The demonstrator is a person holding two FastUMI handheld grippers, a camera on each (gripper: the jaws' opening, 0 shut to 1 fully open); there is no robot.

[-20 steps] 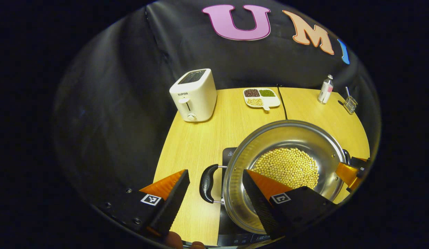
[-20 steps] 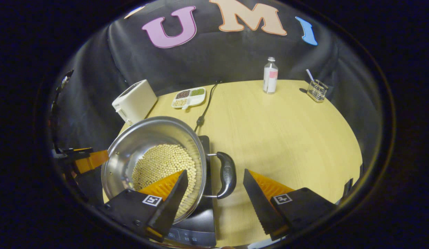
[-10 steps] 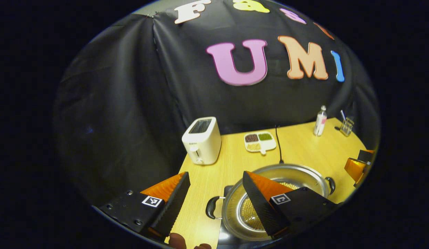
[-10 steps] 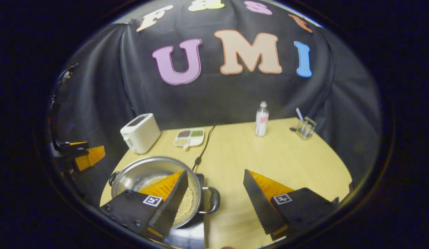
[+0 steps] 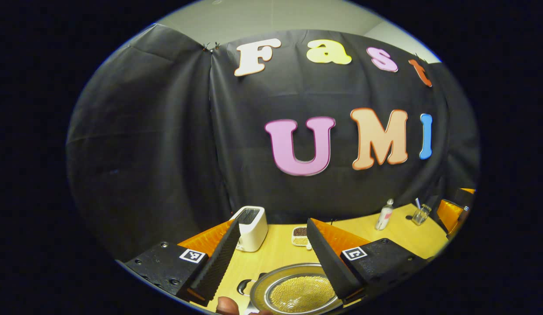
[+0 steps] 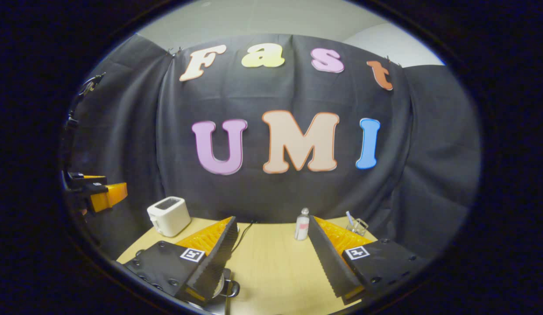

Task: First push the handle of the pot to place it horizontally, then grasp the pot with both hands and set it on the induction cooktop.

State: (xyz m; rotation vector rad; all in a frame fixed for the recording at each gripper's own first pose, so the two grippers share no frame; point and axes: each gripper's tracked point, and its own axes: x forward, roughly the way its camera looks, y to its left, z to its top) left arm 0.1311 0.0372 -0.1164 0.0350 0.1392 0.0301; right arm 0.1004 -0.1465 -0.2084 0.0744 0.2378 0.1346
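Note:
A steel pot [image 5: 293, 292] with yellow beans in it lies far below, at the bottom edge of the left gripper view, and its dark side handle [image 5: 244, 286] points left. My left gripper [image 5: 273, 223] is open, high above the pot, with nothing between its fingers. In the right gripper view the pot's other handle [image 6: 231, 288] peeks out beside the left finger. My right gripper [image 6: 271, 218] is also open and holds nothing. Each gripper appears at the edge of the other's view: the right gripper [image 5: 453, 209] and the left gripper [image 6: 98, 193].
On the wooden table [image 6: 271, 262] stand a white toaster [image 5: 252, 227], a divided dish of beans [image 5: 300, 236], a small bottle [image 6: 302, 224] and a wire holder [image 6: 358, 225]. A black cable [image 6: 241, 236] runs across the table. A thumb [image 5: 227, 305] shows below.
Both grippers have risen and tilted up away from the pot, which has sunk to the bottom of both views. The pot has stayed in place. Both grippers remain open.

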